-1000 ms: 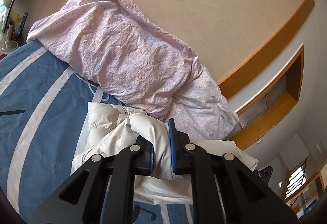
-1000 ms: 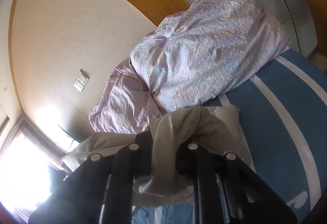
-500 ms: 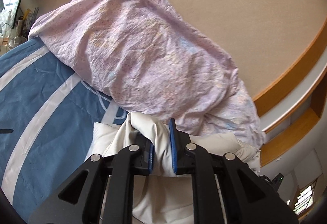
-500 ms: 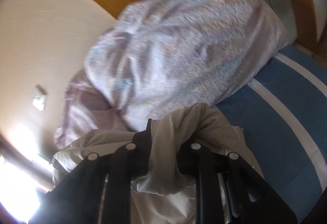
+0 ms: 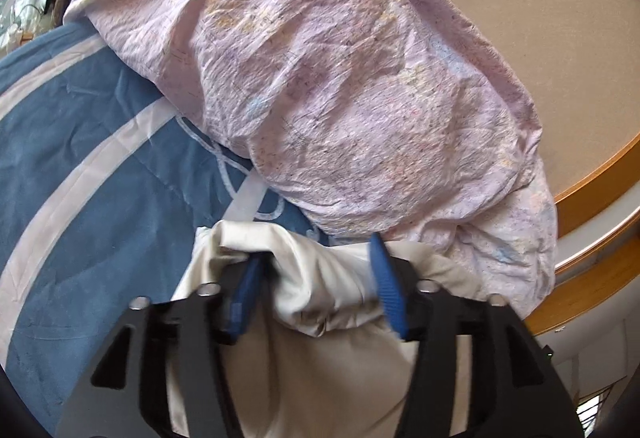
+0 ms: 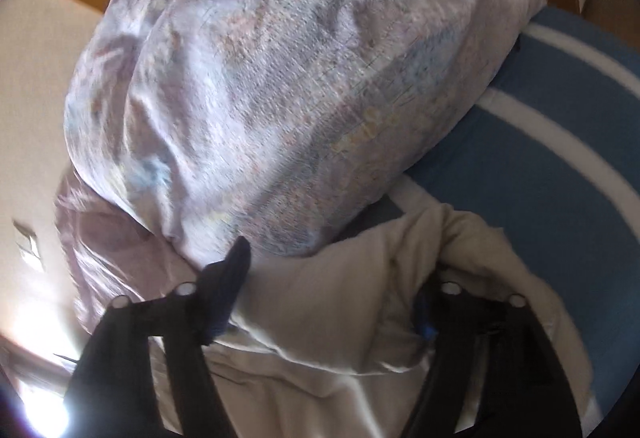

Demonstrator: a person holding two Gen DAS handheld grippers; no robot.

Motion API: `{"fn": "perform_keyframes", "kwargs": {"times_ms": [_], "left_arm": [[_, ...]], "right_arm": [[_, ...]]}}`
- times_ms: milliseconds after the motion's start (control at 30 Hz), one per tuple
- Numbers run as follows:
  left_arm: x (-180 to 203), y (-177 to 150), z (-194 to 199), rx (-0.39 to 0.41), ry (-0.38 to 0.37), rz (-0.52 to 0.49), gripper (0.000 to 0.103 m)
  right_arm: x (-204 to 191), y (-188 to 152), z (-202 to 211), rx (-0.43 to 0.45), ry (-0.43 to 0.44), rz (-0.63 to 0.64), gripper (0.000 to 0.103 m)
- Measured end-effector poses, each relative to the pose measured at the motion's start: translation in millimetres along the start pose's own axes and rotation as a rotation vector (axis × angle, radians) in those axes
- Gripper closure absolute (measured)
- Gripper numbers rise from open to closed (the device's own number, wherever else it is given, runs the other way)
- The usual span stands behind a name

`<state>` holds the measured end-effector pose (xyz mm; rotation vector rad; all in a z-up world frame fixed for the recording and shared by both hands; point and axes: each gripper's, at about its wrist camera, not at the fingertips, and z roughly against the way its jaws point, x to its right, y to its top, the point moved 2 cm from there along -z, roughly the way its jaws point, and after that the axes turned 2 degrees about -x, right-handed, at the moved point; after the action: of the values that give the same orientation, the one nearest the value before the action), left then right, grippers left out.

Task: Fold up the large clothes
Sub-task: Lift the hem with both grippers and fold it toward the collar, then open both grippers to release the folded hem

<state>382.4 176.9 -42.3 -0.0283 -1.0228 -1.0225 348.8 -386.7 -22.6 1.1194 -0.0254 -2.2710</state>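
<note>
Cream jacket [image 5: 320,290] btwn spread jaws of L gripper [image 5: 316,278] & R gripper [image 6: 336,274], beside lilac duvet [image 5: 340,78].

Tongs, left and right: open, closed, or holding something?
Left tongs: open, jaws spread around a bunched fold of the cream jacket, not clamped.
Right tongs: open, jaws wide apart with the jacket lying between them.

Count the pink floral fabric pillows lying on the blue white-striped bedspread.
2. The large pink floral pillow lies across the head of the blue white-striped bedspread. The second pillow is tucked partly behind it, near the wall. Others may be hidden behind them.
</note>
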Motion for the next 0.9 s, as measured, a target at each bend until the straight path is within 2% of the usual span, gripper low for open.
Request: {"fn": "perform_keyframes", "kwargs": {"times_ms": [33, 67, 100, 200, 267, 333, 433, 500, 600, 733, 833, 900], "left_arm": [[0.7, 1.9, 2.4, 0.012, -0.014, 0.003, 0.027], [2.1, 5.3, 10.5, 0.046, -0.031, 0.000, 0.016], [4.6, 9.2, 18.9, 0.086, -0.040, -0.009, 0.010], [13.7, 18.4, 47.4, 0.191, -0.055, -0.049, 0.005], [23.8, 15.9, 61.1, 0.223, -0.038, -0.110, 0.005], [38.8, 5.2, 67.8, 0.236, -0.007, -0.217, 0.005], [65.9, -26.7, 68.1, 0.237, 0.049, -0.421, 0.005], [81.1, -47.8, 63.6, 0.229, 0.072, -0.527, 0.005], [101.4, -78.0, 54.7, 0.229, 0.131, -0.675, 0.003], [112.2, -103.7, 39.1, 0.228, 0.195, -0.795, 0.003], [109.4, -108.1, 23.0, 0.195, 0.212, -0.792, 0.003], [103.0, -105.7, 5.3, 0.164, 0.255, -0.768, 0.003]], "right_arm": [[-2.2, 0.5, 4.4, 0.004, 0.028, -0.003, 0.026], [-4.2, 1.6, 9.8, 0.014, 0.058, 0.001, 0.025], [-6.5, 2.8, 16.3, 0.027, 0.082, 0.013, 0.025], [-13.3, 4.5, 39.0, 0.099, 0.137, 0.070, 0.024], [-17.4, 3.6, 54.5, 0.161, 0.131, 0.121, 0.023], [-26.7, -4.1, 64.3, 0.179, 0.092, 0.217, 0.023], [-52.8, -37.8, 68.2, 0.160, -0.016, 0.488, 0.025], [-75.1, -76.9, 65.6, 0.156, -0.094, 0.717, 0.026], [-90.1, -123.8, 58.7, 0.154, -0.161, 0.920, 0.028], [-97.0, -157.4, 46.2, 0.141, -0.211, 1.043, 0.030], [-94.9, -164.1, 33.6, 0.119, -0.234, 1.042, 0.030], [-89.7, -163.8, 18.3, 0.096, -0.293, 1.028, 0.030]]}}
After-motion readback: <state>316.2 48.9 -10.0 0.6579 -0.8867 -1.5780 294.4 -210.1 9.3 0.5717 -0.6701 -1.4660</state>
